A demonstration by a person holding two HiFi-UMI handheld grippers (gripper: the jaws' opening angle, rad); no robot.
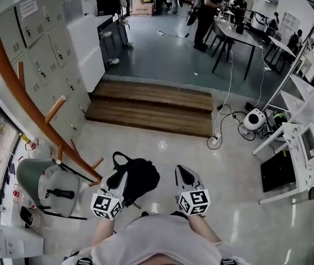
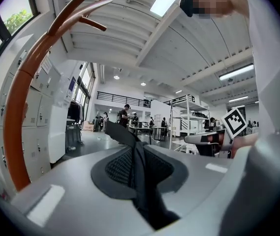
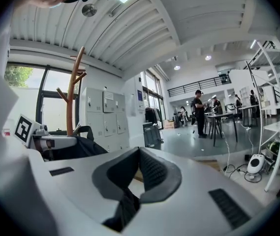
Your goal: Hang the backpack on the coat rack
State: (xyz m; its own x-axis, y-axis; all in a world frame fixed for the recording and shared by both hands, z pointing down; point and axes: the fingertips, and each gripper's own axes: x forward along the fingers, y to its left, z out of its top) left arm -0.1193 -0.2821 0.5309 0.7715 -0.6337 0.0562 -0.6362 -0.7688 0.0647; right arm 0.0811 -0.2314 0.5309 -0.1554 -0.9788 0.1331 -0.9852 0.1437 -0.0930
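Beside the coat rack (image 2: pixel 17 132), level left gripper (image 1: pixel 118 180) pinches the backpack (image 1: pixel 141 178); right gripper (image 3: pixel 139 154) closed, empty.

Coat rack (image 1: pixel 27 101) at the left, lockers (image 1: pixel 46 48) behind it, chair (image 1: pixel 41 181) by its foot, backpack (image 1: pixel 140 178) just right of its base, caught in the left gripper (image 1: pixel 121 175), right gripper (image 1: pixel 185 173) alongside to the right, apart from it, wooden step (image 1: pixel 151 106) beyond.

Coat rack's (image 1: pixel 19 93) upper branches cut off at the head view's left edge; backpack (image 1: pixel 143 178) half tucked behind the left gripper (image 1: pixel 119 176); people (image 1: pixel 209 7) across the room too small to make out.
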